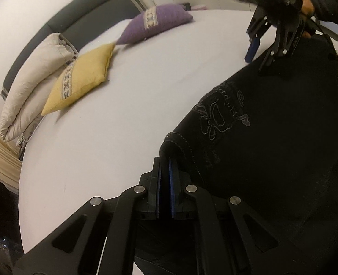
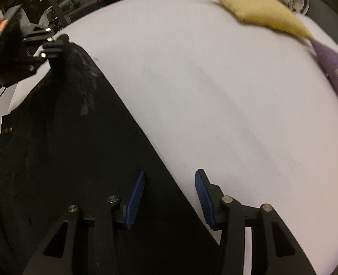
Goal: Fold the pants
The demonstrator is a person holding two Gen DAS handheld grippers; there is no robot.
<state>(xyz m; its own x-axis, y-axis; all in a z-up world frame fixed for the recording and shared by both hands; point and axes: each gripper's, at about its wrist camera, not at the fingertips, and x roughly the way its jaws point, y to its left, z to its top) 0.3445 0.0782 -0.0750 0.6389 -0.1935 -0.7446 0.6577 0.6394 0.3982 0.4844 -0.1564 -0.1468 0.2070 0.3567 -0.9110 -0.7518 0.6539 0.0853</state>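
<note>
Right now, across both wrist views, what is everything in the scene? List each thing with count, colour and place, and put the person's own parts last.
pants: one, black with stitched pattern, on the bed's near side, one corner lifted.
bed sheet: one, white, covering the bed.
yellow cushion: one, yellow with patterned band, near the headboard.
purple cushion: one, purple with patterned band, beyond the yellow one.
folded duvet: one, off-white, against the headboard.
headboard: one, dark grey, at the bed's far edge.
left gripper: black, blue pads, shut on the pants' corner.
right gripper: black, blue pads, open over the pants' edge.
hand: one, holding the right gripper, dark sleeve.
</note>
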